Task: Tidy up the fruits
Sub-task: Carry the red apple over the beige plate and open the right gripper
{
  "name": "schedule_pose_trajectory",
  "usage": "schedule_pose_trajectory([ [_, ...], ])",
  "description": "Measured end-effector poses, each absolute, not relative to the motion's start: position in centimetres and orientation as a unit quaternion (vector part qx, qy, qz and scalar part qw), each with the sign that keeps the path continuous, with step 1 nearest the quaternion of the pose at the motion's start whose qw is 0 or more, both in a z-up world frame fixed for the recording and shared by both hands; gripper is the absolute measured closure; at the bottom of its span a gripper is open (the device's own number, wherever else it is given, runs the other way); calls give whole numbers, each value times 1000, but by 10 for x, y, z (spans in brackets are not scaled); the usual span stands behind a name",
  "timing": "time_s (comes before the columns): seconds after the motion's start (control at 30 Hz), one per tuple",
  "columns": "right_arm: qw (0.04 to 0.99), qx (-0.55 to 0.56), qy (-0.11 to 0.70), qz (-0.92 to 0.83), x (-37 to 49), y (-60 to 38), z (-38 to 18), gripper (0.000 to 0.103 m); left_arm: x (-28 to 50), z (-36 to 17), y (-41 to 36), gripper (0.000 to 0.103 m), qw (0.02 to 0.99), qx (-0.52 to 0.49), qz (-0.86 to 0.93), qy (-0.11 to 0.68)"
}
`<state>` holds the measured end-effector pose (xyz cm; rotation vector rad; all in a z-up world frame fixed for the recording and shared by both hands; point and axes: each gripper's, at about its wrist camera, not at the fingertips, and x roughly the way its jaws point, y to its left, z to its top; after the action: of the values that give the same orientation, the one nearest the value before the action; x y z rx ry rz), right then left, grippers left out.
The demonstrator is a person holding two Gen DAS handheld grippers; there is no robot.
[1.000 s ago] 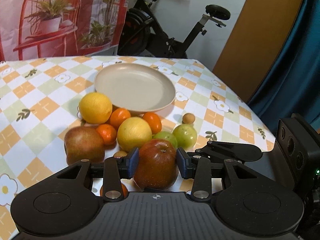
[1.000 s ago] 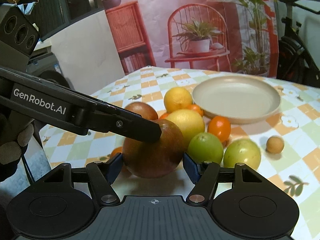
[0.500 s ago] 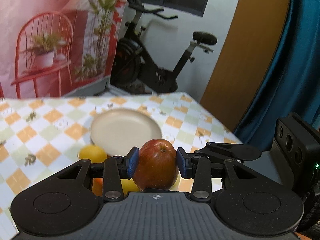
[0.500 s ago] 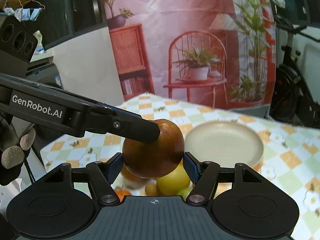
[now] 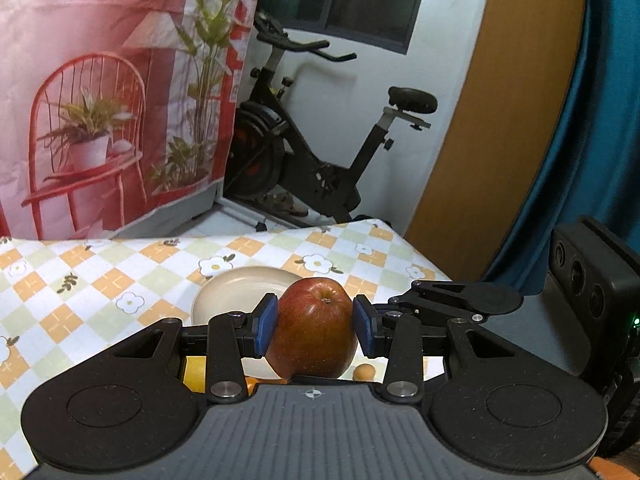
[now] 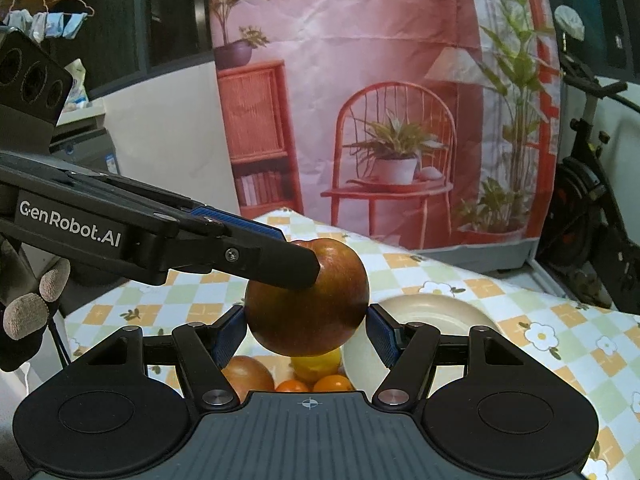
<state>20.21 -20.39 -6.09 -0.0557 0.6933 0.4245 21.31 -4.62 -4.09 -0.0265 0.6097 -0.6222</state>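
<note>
A red apple [image 5: 314,328] is held in the air above the table. My left gripper [image 5: 315,326] is shut on it, its blue pads on both sides. In the right wrist view the same apple [image 6: 308,304] sits between the pads of my right gripper [image 6: 306,332], which also closes on it, while the left gripper's finger [image 6: 256,254] presses it from the left. A beige plate [image 5: 240,288] lies empty on the table below and behind the apple; it also shows in the right wrist view [image 6: 432,316].
Under the apple lie a brownish apple [image 6: 248,376], a yellow citrus [image 6: 316,364] and small oranges [image 6: 332,384]. A small brown fruit [image 5: 365,372] lies near the plate. The checked tablecloth [image 5: 100,280] ends at the far edge, an exercise bike [image 5: 320,152] beyond.
Both grippers have lifted the red apple up from the pile of fruit. The table and plate have dropped lower in both views.
</note>
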Motion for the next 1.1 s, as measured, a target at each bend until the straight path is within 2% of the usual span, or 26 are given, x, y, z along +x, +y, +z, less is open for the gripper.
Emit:
schedule_pose_trajectory([
  [1.1,888,-29,430,158,337,-268,-174,41,378,-122,-81,59,861,-36,-310,402],
])
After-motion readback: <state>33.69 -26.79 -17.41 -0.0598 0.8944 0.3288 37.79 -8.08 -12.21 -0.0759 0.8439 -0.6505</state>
